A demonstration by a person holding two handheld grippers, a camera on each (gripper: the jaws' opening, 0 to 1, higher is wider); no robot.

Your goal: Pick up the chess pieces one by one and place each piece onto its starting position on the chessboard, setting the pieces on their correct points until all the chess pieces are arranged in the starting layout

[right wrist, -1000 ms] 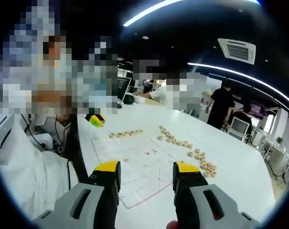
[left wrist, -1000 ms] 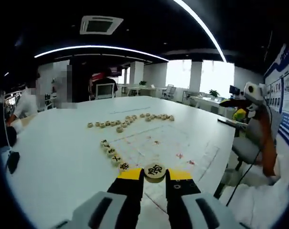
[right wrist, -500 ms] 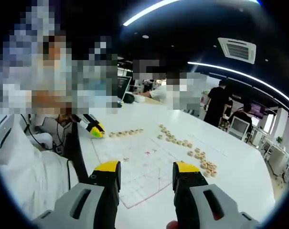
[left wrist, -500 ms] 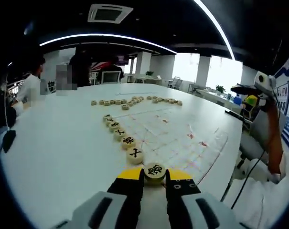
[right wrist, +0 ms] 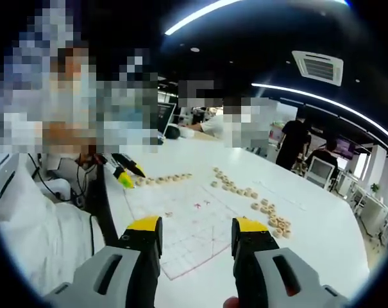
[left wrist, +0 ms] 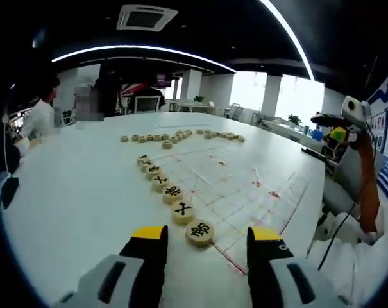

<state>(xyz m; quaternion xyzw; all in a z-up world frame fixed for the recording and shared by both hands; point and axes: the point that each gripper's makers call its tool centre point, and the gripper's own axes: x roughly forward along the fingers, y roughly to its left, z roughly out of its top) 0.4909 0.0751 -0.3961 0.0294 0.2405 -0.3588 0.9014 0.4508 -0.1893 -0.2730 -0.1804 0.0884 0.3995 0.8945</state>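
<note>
Left tool (left wrist: pixel 207 234) is standing wide open low over the white surface (left wrist: pixel 72 192), jaws spread with nothing between the pads. Sitting just ahead of the gap, free of both jaws, is a round wooden chess piece (left wrist: pixel 200 232) with a dark character on top, resting at the near corner of the printed chessboard (left wrist: pixel 242 186). It is closing a row of placed pieces (left wrist: pixel 161 185) running away along the board's left edge, each one near its neighbour. Farther out, a loose line of waiting pieces (left wrist: pixel 174 136) is lying across the far end of the board.

Over in the right gripper view, the right tool (right wrist: pixel 197 232) is hanging above the surface with its jaws wide apart and empty. The chessboard (right wrist: pixel 194 228) is lying beyond the tips, red lines showing between them. Past it, the left tool (right wrist: pixel 126 172) is reaching in from the left, its yellow tip down beside a short row of pieces (right wrist: pixel 165 179). Another string of pieces (right wrist: pixel 258 205) is trailing off to the right. At the back, people (right wrist: pixel 297 142) are standing in the office.
</note>
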